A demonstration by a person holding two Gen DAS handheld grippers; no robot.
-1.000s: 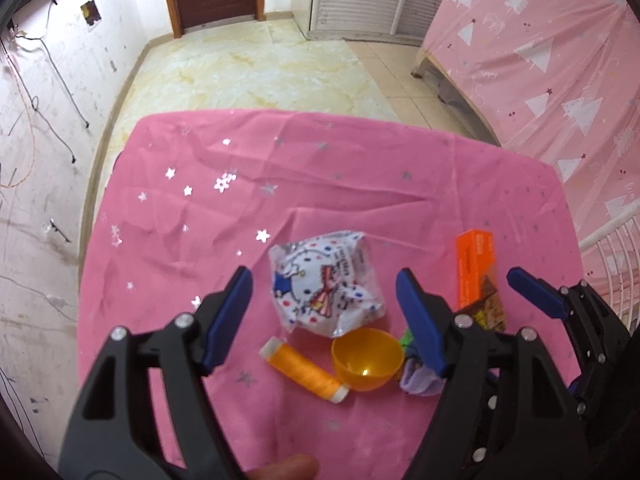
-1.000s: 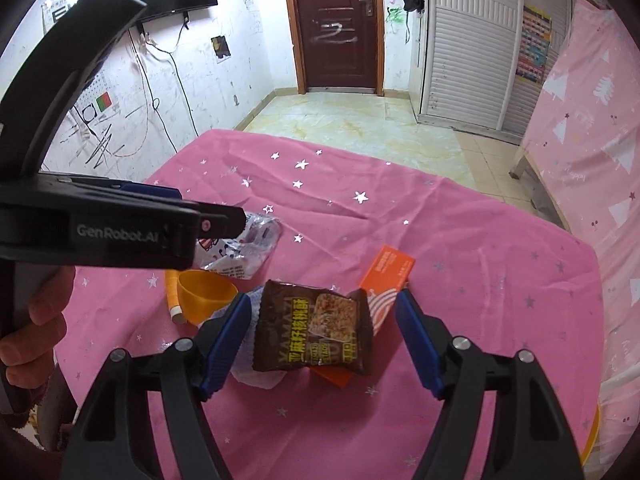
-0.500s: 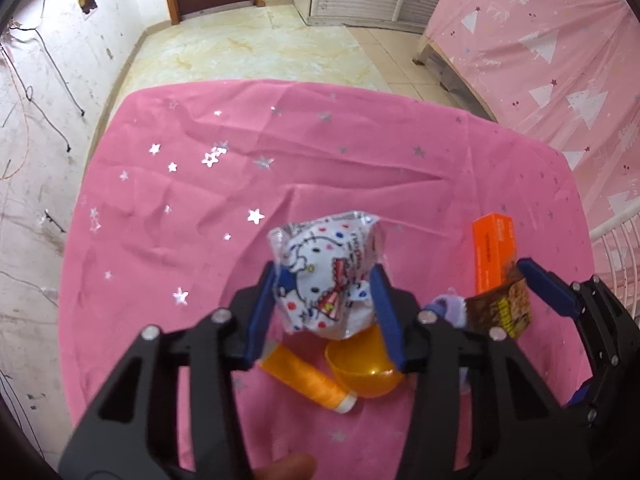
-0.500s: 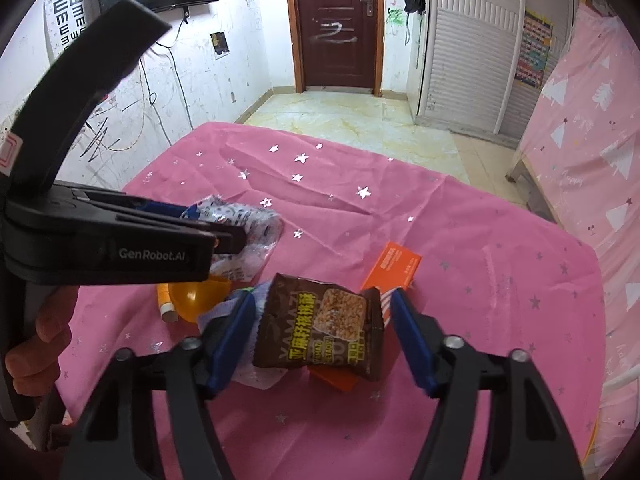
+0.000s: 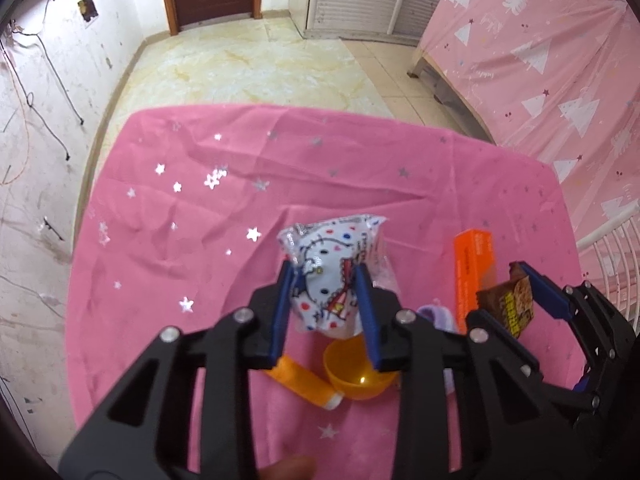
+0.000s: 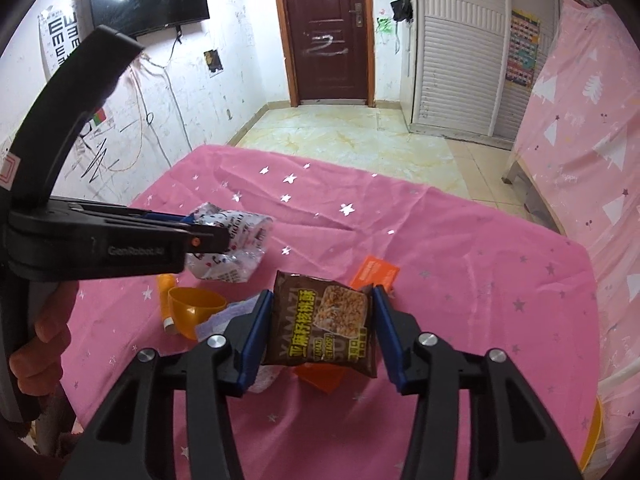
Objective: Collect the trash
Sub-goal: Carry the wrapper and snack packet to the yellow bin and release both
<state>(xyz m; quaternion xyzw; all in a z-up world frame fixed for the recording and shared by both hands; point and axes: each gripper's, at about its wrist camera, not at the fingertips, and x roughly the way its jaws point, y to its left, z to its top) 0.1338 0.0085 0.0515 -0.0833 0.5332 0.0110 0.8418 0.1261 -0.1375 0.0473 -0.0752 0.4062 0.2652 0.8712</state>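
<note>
A white cartoon-print wrapper [image 5: 332,276] is squeezed between the blue pads of my left gripper [image 5: 325,280], whose jaws are still closing on it; the same wrapper [image 6: 230,244] shows in the right wrist view, raised off the pink cloth. A brown snack packet [image 6: 324,322] with yellow print sits between the pads of my right gripper [image 6: 322,312], jaws closing and pressing its sides. The left wrist view also catches that packet [image 5: 506,308] at the right.
On the pink star cloth [image 5: 192,240] lie an orange box [image 5: 474,264], an orange half-shell cup [image 5: 356,372], an orange tube [image 5: 304,380] and a lilac scrap [image 5: 436,316]. A hand [image 6: 36,344] grips the left tool. Pink-covered bed [image 5: 560,60] at right.
Both pairs of jaws have narrowed from wide apart onto their items. The white wrapper has lifted off the cloth in the left gripper; the brown packet is now pinched by the right.
</note>
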